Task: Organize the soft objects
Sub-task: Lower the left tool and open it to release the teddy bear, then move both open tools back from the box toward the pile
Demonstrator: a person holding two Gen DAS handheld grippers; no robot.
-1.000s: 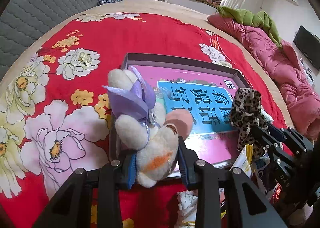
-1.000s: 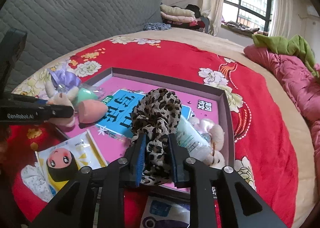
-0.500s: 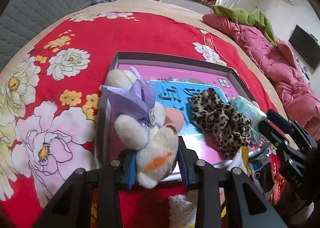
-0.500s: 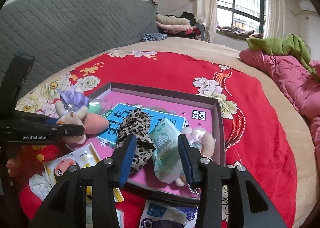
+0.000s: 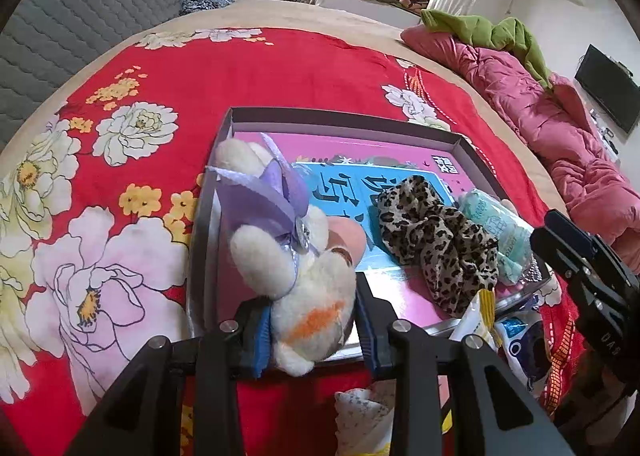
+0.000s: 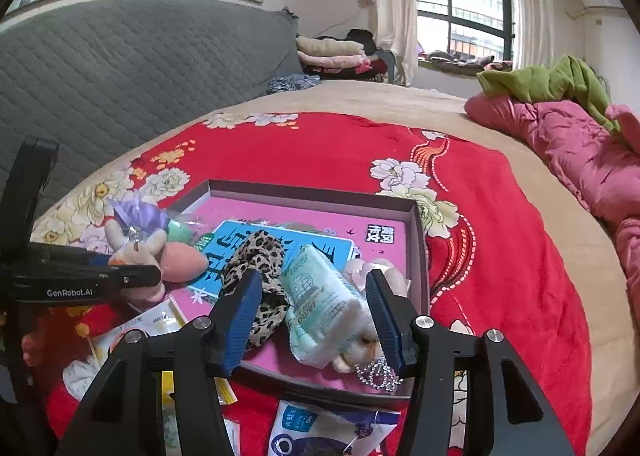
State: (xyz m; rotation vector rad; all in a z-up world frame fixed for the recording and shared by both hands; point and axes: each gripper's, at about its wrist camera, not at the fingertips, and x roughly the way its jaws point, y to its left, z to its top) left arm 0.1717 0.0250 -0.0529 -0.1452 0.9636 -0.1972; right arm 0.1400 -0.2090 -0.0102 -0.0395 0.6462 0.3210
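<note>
My left gripper [image 5: 310, 330] was clamped on a cream plush toy [image 5: 304, 288] with a purple bow, holding it over the near left corner of the shallow tray [image 5: 344, 114] on the red flowered bedspread [image 5: 240, 68]; my right gripper [image 6: 314, 320] had its jaws opening, its blue pads pressing on nothing; between them, near the tray's front edge, lay a leopard-print scrunchie [image 6: 256, 260] and, just beside it toward the right edge, a pale green tissue pack [image 6: 324, 296]; a peach sponge [image 6: 182, 262] sat near the tray's left edge.
</note>
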